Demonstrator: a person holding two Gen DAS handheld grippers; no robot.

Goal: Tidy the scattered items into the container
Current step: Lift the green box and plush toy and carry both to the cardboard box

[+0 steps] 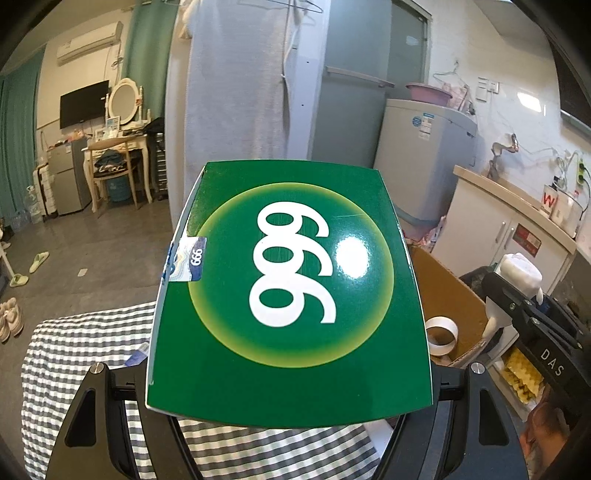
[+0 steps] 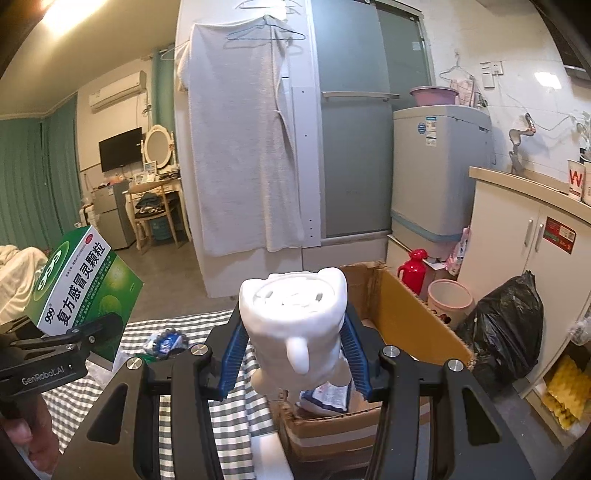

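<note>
The room is lit by warm indoor light. A bright lamp [image 2: 70, 13] glows at the top left. A white shiny spot sits on the green box [image 1: 288, 295]. Walls bend near the dark round edges. Both pictures look fairly sharp.

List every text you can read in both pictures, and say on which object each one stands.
"999": green box, top face
"999 复方感冒灵颗粒": its side
"GenRobot.AI": left gripper
"DAS": right gripper
"W": cup
Too small to read: box's fine print, washing machine stickers, cabinet label.
</note>
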